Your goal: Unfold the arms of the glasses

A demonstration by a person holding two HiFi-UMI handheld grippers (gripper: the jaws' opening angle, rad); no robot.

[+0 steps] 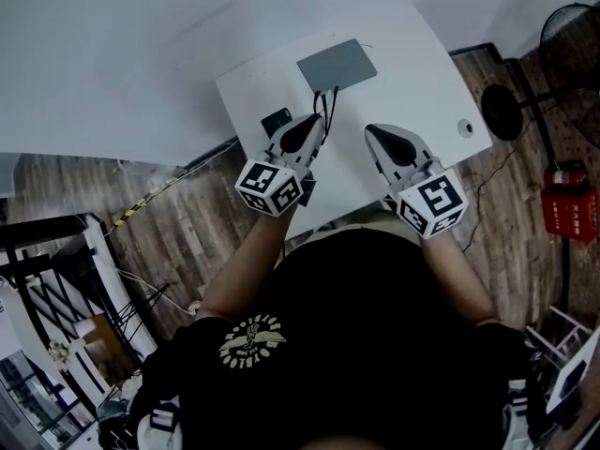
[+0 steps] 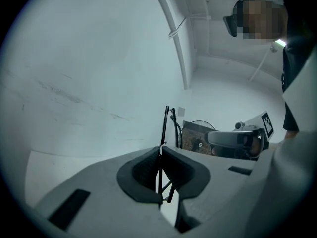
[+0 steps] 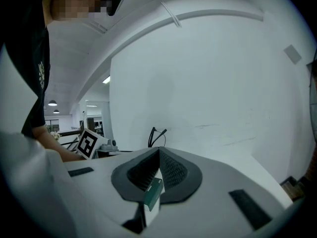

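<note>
Holding thin black-framed glasses (image 2: 166, 125) clamped in left gripper (image 2: 160, 150) over white table (image 1: 422, 64), long axis upright, just ahead-left of shut, empty right gripper (image 3: 158, 151).

glasses (image 2: 165, 125): mostly hidden by left claw (image 2: 160, 153) | fan (image 1: 565, 28): cut by edge

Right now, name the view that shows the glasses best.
The left gripper view: the glasses stand close up, clamped between the shut jaws of the left gripper. The right gripper view shows the glasses small and far off; the head view shows only thin dark lines at that gripper's tip.
</note>
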